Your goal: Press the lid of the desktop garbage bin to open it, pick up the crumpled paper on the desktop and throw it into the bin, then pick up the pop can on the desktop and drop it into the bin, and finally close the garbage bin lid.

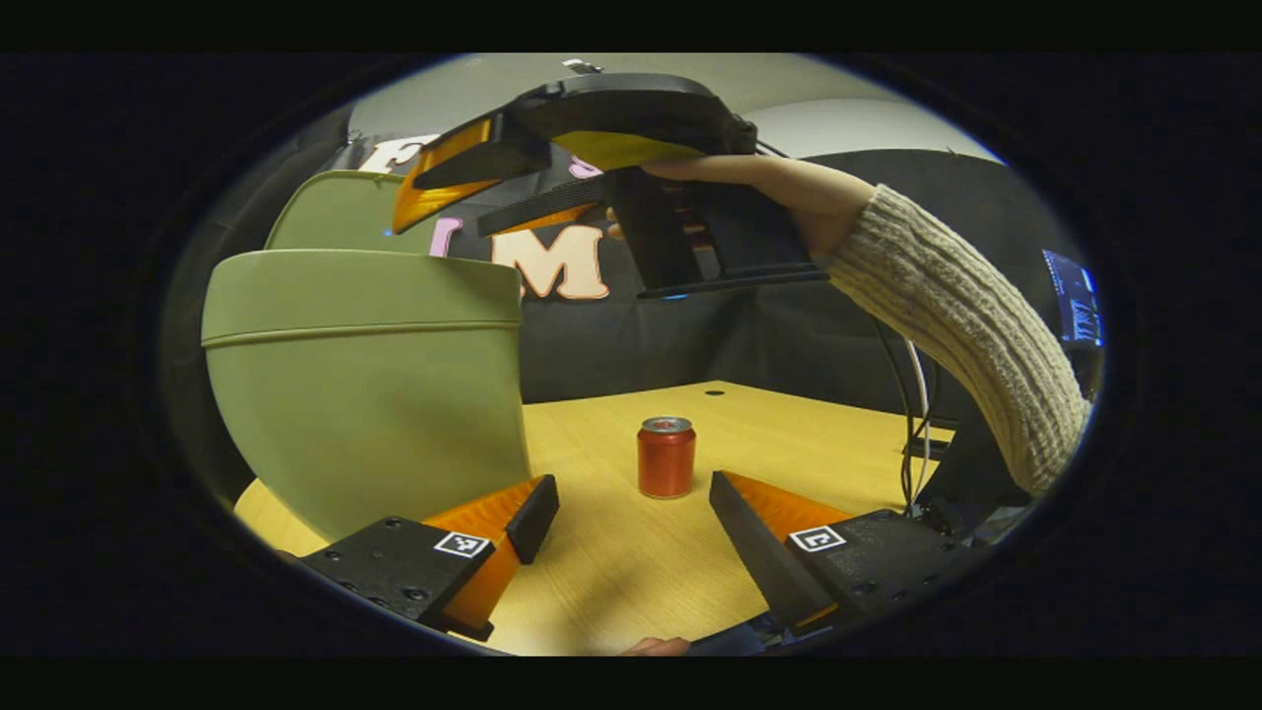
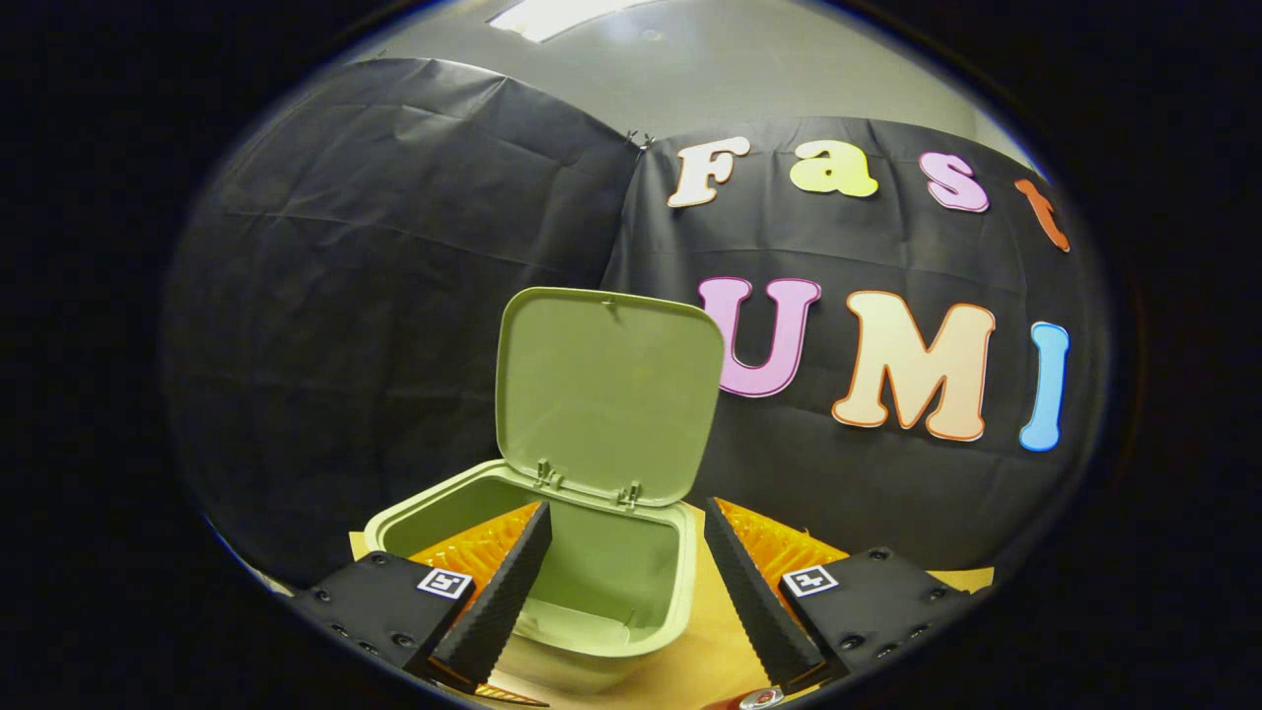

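Black cloth walls the booth behind a pale wooden counter [image 1: 611, 552]. No brand can be read on the red pop can [image 1: 666, 457], which stands upright near the counter's middle, ahead of the left gripper [image 1: 631, 513], whose jaws are spread wide and empty. At the counter's left edge stands the green garbage bin [image 2: 552, 572], its lid [image 2: 609, 390] raised upright; crumpled paper cannot be made out inside. Above it hovers the right gripper [image 2: 623, 542], wide open, holding nothing.
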`<action>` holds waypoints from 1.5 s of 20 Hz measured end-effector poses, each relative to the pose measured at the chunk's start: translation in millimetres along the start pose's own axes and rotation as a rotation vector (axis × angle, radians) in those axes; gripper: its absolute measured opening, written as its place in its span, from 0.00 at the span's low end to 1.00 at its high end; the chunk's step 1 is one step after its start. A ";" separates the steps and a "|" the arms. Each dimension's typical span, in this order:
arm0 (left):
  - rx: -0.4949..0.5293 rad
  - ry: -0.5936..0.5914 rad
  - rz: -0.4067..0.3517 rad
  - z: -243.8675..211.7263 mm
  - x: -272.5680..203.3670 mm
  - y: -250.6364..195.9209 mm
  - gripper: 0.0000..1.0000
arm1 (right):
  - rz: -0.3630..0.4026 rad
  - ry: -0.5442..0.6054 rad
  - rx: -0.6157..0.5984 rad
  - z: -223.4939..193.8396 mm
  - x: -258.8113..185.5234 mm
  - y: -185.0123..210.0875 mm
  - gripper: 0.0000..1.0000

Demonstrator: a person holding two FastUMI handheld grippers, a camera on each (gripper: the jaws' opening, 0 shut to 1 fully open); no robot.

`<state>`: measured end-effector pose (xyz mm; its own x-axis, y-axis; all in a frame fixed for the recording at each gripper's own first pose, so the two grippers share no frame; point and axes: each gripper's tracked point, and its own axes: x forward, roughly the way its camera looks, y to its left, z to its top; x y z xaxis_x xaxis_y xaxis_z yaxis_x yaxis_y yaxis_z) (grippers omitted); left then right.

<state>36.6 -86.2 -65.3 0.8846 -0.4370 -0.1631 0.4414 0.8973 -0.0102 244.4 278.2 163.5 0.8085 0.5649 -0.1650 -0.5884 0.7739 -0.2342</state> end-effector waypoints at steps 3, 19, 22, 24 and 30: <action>-0.001 0.006 0.020 0.0 0.8 0.6 0.94 | -0.042 -0.002 0.034 -16.9 -18.8 -29.9 1.00; -0.014 0.082 -0.008 -6.8 95.7 -41.9 1.00 | -0.427 0.050 0.177 -171.7 -134.3 -205.1 0.98; 0.005 0.105 -0.008 -13.3 113.0 -43.3 1.00 | -0.419 0.053 0.175 -183.6 -134.1 -205.9 0.98; 0.019 0.111 0.012 -15.0 121.3 -36.8 1.00 | -0.406 0.055 0.164 -187.9 -133.6 -203.1 0.98; 0.024 0.165 0.024 -32.3 146.5 -32.7 0.95 | -0.419 0.043 0.146 -194.1 -142.9 -204.0 0.98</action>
<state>146.9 -177.5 -120.7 0.8589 -0.3975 -0.3228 0.4259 0.9046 0.0191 249.8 -16.1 48.9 0.9750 0.1839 -0.1250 -0.2020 0.9675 -0.1521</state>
